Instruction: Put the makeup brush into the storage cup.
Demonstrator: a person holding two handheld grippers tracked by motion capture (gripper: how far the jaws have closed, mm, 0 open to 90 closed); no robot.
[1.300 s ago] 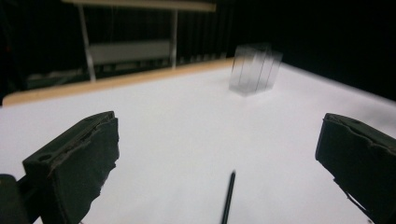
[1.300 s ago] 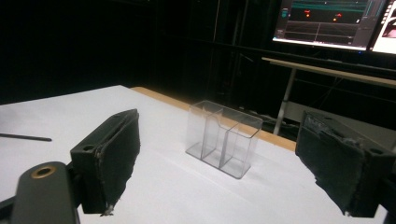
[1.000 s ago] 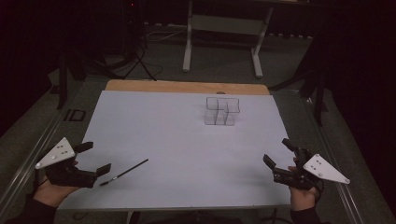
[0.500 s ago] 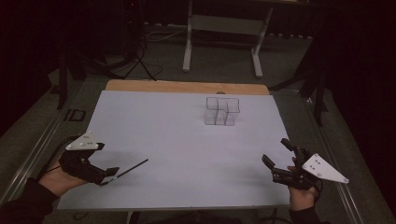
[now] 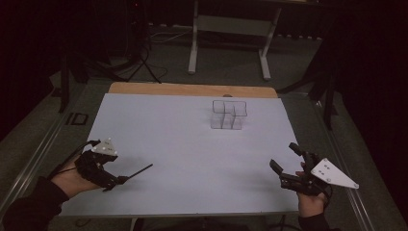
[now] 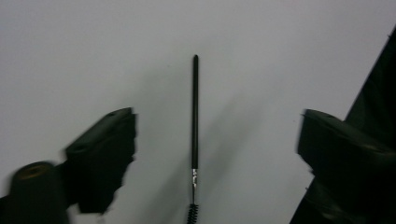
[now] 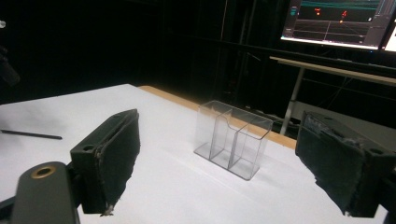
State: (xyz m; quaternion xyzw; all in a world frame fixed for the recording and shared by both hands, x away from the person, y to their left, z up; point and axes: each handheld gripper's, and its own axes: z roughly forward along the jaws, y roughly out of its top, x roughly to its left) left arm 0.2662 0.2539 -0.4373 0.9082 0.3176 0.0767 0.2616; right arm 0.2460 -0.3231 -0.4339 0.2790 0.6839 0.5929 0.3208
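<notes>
A thin black brush (image 5: pixel 138 171) with a small bristled tip lies on the white table (image 5: pixel 183 139) near its front left. My left gripper (image 5: pixel 114 182) is tipped down over the brush's near end. In the left gripper view the brush (image 6: pixel 194 116) runs straight up between the jaws, and my left gripper (image 6: pixel 215 126) stands open; its jaws have just been closing and the pads are clear of the handle. A clear plastic organiser (image 5: pixel 228 115) with several compartments stands at the back middle. At the front right my right gripper (image 5: pixel 284 157) is open and faces the organiser (image 7: pixel 233 140).
A wooden strip (image 5: pixel 192 89) edges the table's far side. Beyond it on the dark floor stand a metal frame (image 5: pixel 195 43) and cables. A lit monitor (image 7: pixel 341 23) glows at the top right of the right gripper view.
My left gripper has moved right along the table's front edge to the brush and tipped down over its near end, and its jaws have narrowed. The right gripper has kept still.
</notes>
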